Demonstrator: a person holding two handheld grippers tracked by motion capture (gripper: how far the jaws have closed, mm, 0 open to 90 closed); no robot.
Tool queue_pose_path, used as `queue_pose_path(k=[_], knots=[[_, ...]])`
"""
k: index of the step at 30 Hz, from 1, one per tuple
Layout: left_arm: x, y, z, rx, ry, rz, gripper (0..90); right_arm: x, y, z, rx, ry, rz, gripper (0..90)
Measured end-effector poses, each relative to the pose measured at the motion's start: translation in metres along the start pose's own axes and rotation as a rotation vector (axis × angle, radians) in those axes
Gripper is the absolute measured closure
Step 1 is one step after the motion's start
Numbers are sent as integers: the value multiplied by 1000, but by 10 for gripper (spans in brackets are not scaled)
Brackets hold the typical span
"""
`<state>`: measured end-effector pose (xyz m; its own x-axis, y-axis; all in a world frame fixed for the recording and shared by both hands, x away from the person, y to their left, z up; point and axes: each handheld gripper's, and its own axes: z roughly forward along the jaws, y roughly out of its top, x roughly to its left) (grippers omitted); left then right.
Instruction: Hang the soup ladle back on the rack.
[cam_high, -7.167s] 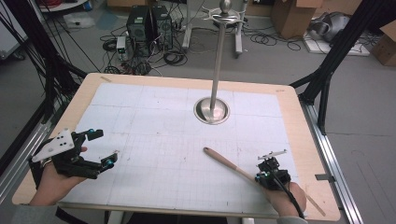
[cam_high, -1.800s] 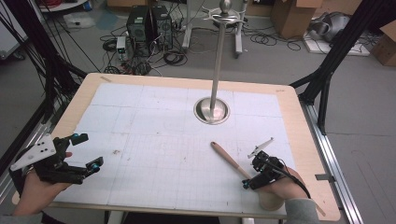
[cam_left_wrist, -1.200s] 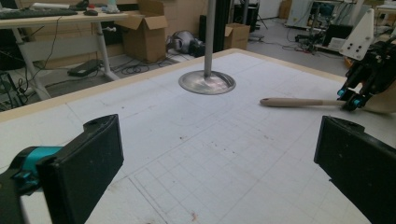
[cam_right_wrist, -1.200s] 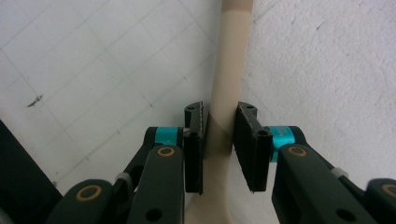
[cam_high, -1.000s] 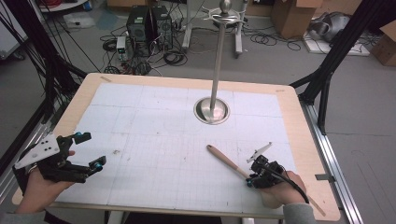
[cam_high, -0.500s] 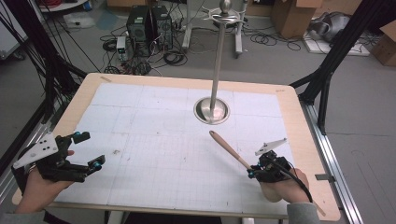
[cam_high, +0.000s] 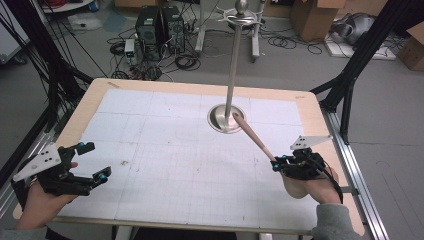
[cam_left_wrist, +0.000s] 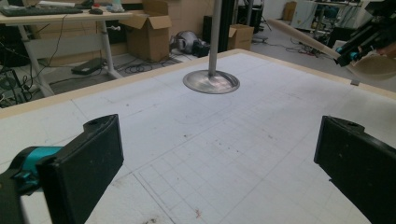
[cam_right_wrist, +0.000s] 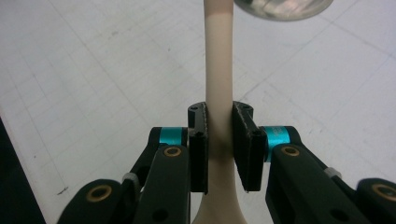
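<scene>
— Two grippers over a gridded table: what is the right gripper (cam_high: 276, 164) doing with that pale stick?

— Its jaws are clamped on a wooden spoon (cam_high: 252, 137) partway along the slim handle. The handle runs ahead of the jaws, raised off the table (cam_high: 165, 150), toward a metal stand (cam_high: 231, 75). In the right gripper view the smooth, round, cream-coloured handle (cam_right_wrist: 218, 70) passes straight between the black pads and widens behind them, toward the hand.

— And the handle's tip?

— Out in front of the gripper, close by the stand's thin upright pole and above its round, polished base (cam_high: 226, 119). Whether it touches the pole cannot be told.

— Which step does this look like?

— The carrying step, by the look of it — spoon lifted and being brought to the stand. A next move would likely call for a steady grip and a careful line-up with the pole or the crosspiece (cam_high: 240, 19) near its ball-topped head, without knocking the upright.

— The left gripper (cam_high: 89, 164)?

— Its jaws stand wide apart with nothing between them, low over the near left of the table, well apart from the spoon. Its own view looks across the matte white grid surface to the shiny base (cam_left_wrist: 211, 82) ahead, with the other gripper and the spoon off to its far right.
</scene>
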<state>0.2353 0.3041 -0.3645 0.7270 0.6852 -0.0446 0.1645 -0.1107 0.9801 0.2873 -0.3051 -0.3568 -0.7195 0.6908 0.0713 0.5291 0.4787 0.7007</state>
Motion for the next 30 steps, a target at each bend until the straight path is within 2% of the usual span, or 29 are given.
queue_pose_path(k=[4,13,18,22,30], knots=[[0,-1,-1,4,1,0,18,-10,7,-8,-13,0,-22,774],[3,-2,-5,-3,9,-12,18,-27,33,-26,-4,-4,-52,773],[3,-3,-6,-10,2,-12,18,-36,46,-37,-12,-31,-63,773],[5,-4,-8,-10,6,-19,18,-41,54,-47,-56,-35,-54,774],[11,-10,-8,-11,16,-42,18,-46,71,-58,-105,-43,-44,773]])
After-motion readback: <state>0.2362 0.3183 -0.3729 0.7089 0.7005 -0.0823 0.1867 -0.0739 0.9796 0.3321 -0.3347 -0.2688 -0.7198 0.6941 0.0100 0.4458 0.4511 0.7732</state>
